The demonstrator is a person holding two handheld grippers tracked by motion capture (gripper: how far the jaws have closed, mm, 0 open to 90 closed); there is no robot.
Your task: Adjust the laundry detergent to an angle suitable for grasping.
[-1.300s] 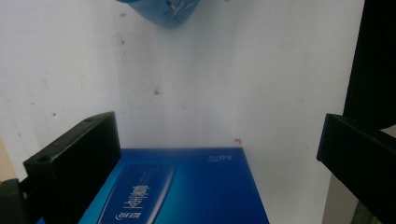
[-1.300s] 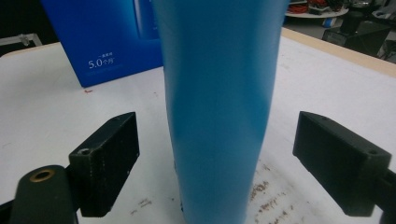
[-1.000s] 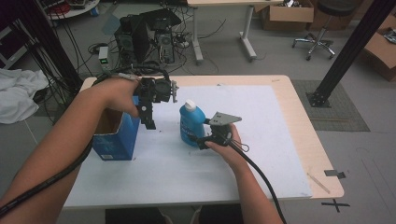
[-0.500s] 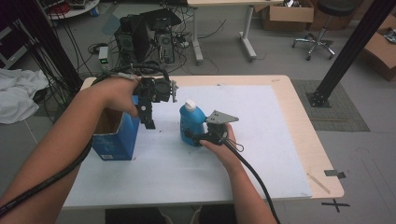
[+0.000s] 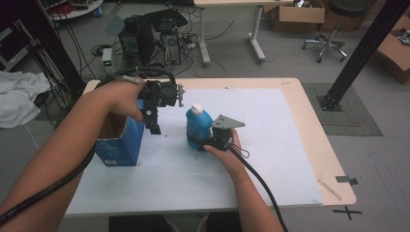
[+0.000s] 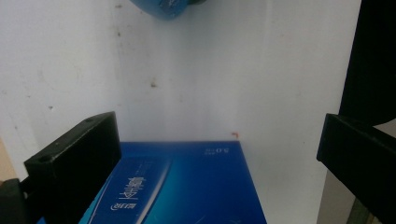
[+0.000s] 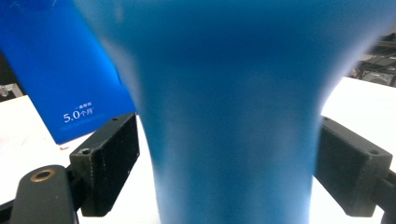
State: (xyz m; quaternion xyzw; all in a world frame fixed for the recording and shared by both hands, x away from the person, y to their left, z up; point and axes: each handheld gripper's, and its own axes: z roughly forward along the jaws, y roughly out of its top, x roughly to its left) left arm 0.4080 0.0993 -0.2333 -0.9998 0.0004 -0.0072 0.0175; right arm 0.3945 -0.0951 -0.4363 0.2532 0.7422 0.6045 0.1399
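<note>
- High view: your right gripper [image 5: 202, 140] sits at the base of the blue bottle [image 5: 198, 126], which stands upright near the middle of the table [image 5: 290, 159], white cap on top. Your left gripper [image 5: 153, 126] hangs over the right edge of the open blue box [image 5: 118, 140], jaws pointing down, just left of the bottle. The box stands at the left of the table, its top open.
- Left gripper view: your jaws stand wide apart with nothing between them. The box [image 6: 182, 186] lies below, its near wall under the left jaw, not pinched. A curve of the bottle [image 6: 161, 7] shows at the far edge, apart from the box.
- Right gripper view: the bottle [image 7: 229, 116] fills the gap between your jaws. The right jaw looks to be touching it; at the left a thin gap seems to remain, so I cannot tell whether the grip is made. The box [image 7: 65, 70] stands behind at the left.
- Progress, as I judge it: early. The bottle is on the table, outside the box. Left to do: finish the grip, lift, carry it left and lower it into the box, which your left gripper could steady.
</note>
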